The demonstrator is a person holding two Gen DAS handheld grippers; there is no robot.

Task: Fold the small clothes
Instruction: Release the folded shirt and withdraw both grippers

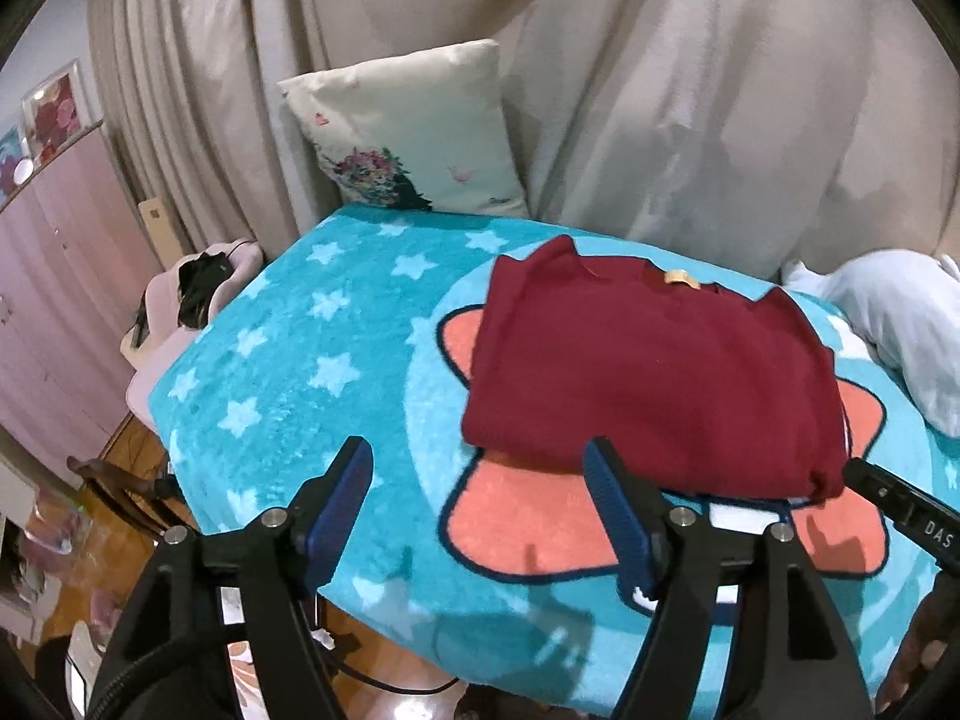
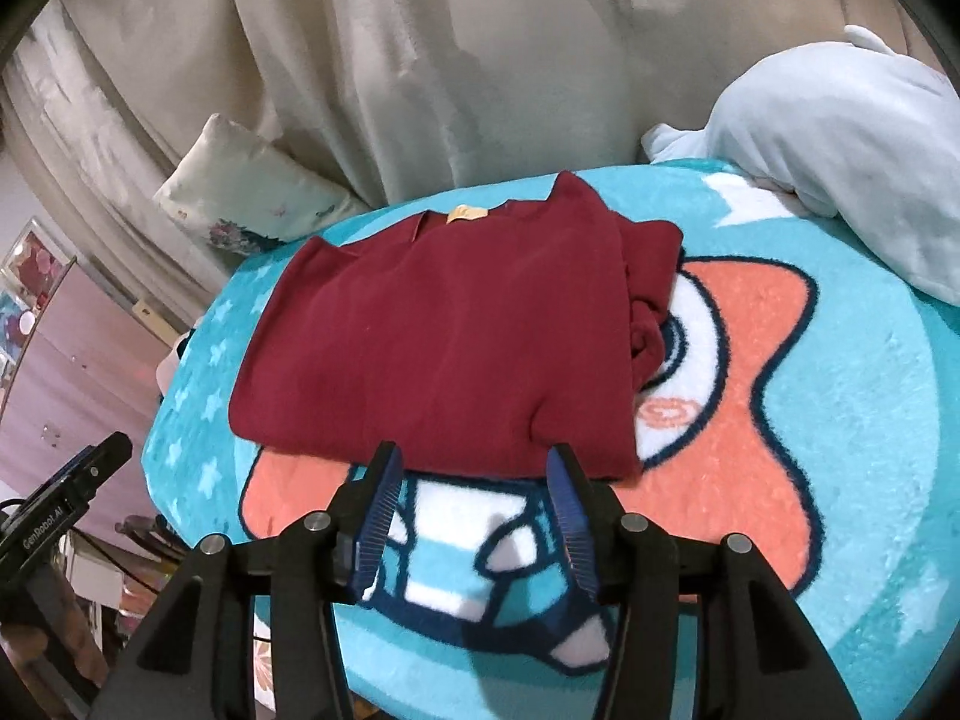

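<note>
Star-print blanket (image 1: 288,360), beige curtain (image 1: 660,90), cushion (image 1: 414,126)

White lettering reading "GenRobot.AI" is showing along the side of the left gripper (image 2: 66,501) where it is entering the right wrist view. The letters "DAS" are appearing on the right gripper (image 1: 900,507) at the edge of the left wrist view, probably cut off by the frame. The tan neck label (image 2: 467,214) on the red garment (image 2: 444,330) is staying too blurred to read.
</note>
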